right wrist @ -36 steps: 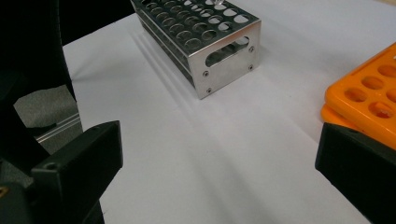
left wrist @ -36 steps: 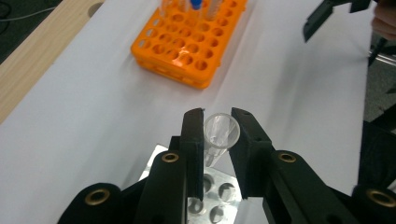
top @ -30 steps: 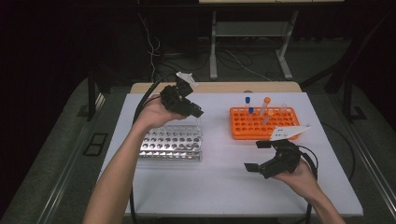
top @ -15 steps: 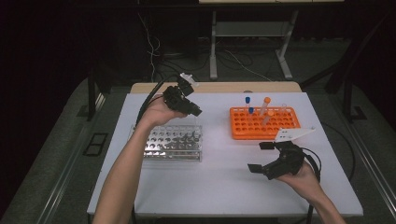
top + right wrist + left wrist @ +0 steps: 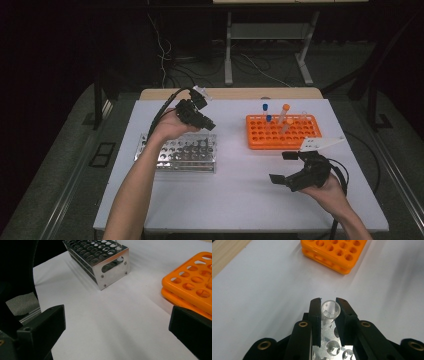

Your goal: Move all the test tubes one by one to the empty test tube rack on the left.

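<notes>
My left gripper (image 5: 329, 305) is shut on a clear uncapped tube (image 5: 330, 311), which hangs over the holes of the steel rack (image 5: 331, 347). From above, the left gripper (image 5: 206, 123) hovers over the far right corner of that steel rack (image 5: 179, 153). The orange rack (image 5: 282, 131) holds a few capped tubes (image 5: 284, 113) with blue and orange tops. My right gripper (image 5: 282, 168) stands open above the table in front of the orange rack, nothing between its jaws. In the right gripper view its jaws frame the steel rack (image 5: 100, 257) and the orange rack (image 5: 192, 287).
A white table top (image 5: 240, 200) carries both racks, with a wooden strip (image 5: 235, 93) along its far edge. Cables (image 5: 167, 107) trail from the left gripper off the back. Dark floor and a desk frame (image 5: 270, 45) lie beyond.
My left hand has sunk with the tube toward the steel rack's far right corner. The right gripper has barely shifted.
</notes>
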A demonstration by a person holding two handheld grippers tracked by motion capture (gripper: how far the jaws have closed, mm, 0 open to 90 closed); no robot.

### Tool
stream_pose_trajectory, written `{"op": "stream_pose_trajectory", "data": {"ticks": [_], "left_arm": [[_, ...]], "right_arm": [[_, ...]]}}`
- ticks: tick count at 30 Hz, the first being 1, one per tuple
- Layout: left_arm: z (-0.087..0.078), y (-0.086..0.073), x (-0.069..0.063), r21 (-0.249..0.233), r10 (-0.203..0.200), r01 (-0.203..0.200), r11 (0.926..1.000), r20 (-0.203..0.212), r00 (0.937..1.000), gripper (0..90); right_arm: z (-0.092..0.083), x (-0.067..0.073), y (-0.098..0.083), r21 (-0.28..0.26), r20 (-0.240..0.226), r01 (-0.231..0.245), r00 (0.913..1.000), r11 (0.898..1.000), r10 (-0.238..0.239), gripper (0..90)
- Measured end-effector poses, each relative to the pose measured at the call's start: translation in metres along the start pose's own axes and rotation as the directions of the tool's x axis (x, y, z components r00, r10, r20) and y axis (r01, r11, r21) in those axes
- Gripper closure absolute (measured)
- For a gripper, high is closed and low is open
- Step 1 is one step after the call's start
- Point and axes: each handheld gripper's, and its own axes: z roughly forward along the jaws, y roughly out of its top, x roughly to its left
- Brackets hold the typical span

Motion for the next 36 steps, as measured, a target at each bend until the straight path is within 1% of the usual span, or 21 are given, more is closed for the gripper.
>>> {"op": "stream_pose_trajectory", "data": {"ticks": [2, 3, 4, 9, 15, 17, 19, 26, 28, 29, 32, 34, 36], "left_arm": [[0.003, -0.002, 0.001, 0.003, 0.004, -0.004, 1.0000, 0.006, 1.0000, 74.5], [0.005, -0.004, 0.000, -0.001, -0.003, 0.003, 1.0000, 0.006, 1.0000, 74.5], [0.006, -0.005, 0.000, -0.003, 0.000, 0.000, 1.0000, 0.004, 1.0000, 74.4], [0.011, -0.011, 0.001, -0.008, -0.013, 0.013, 0.9999, 0.009, 0.9999, 74.4], [0.017, -0.015, 0.002, -0.001, -0.016, 0.016, 0.9999, 0.009, 0.9998, 74.0], [0.019, -0.016, 0.002, 0.008, -0.022, 0.022, 0.9997, 0.017, 0.9996, 73.3], [0.019, -0.015, 0.001, 0.005, -0.021, 0.021, 0.9998, 0.029, 0.9994, 69.4], [0.010, -0.013, -0.003, -0.025, -0.036, 0.037, 0.9990, 0.025, 0.9990, 56.9], [0.006, -0.013, -0.004, -0.033, -0.042, 0.043, 0.9985, 0.019, 0.9989, 51.0], [0.004, -0.014, -0.005, -0.041, -0.046, 0.046, 0.9981, 0.018, 0.9988, 49.8], [-0.003, -0.014, -0.007, -0.057, -0.057, 0.057, 0.9967, -0.002, 0.9984, 42.8], [-0.009, -0.015, -0.010, -0.069, -0.059, 0.058, 0.9959, -0.006, 0.9983, 39.7], [-0.014, -0.016, -0.012, -0.074, -0.058, 0.056, 0.9956, -0.015, 0.9982, 34.7]], "right_arm": [[-0.001, -0.001, 0.000, -0.001, 0.002, -0.003, 1.0000, 1.000, 0.003, 0.3], [-0.001, -0.001, -0.001, -0.002, 0.003, -0.004, 1.0000, 1.000, 0.004, 0.3], [-0.002, -0.001, -0.001, -0.002, 0.004, -0.005, 1.0000, 1.000, 0.005, 0.3], [-0.004, -0.003, -0.002, -0.004, 0.013, -0.010, 0.9999, 1.000, 0.010, 0.3], [-0.009, -0.007, -0.004, -0.009, 0.024, -0.020, 0.9995, 1.000, 0.020, 0.3], [-0.010, -0.007, -0.004, -0.008, 0.027, -0.022, 0.9994, 1.000, 0.022, 0.3], [-0.011, -0.009, -0.005, -0.008, 0.031, -0.023, 0.9993, 1.000, 0.023, 0.3], [-0.017, -0.013, -0.007, -0.003, 0.045, -0.033, 0.9984, 0.999, 0.033, 0.3], [-0.019, -0.015, -0.007, -0.001, 0.051, -0.033, 0.9981, 0.999, 0.033, 0.3], [-0.020, -0.016, -0.007, 0.001, 0.057, -0.032, 0.9979, 0.999, 0.032, 0.3], [-0.023, -0.019, -0.006, 0.005, 0.069, -0.031, 0.9971, 1.000, 0.030, 0.3], [-0.026, -0.022, -0.006, 0.008, 0.082, -0.035, 0.9961, 0.999, 0.034, 0.3], [-0.028, -0.026, -0.005, 0.015, 0.093, -0.040, 0.9949, 0.999, 0.038, 0.3]]}}
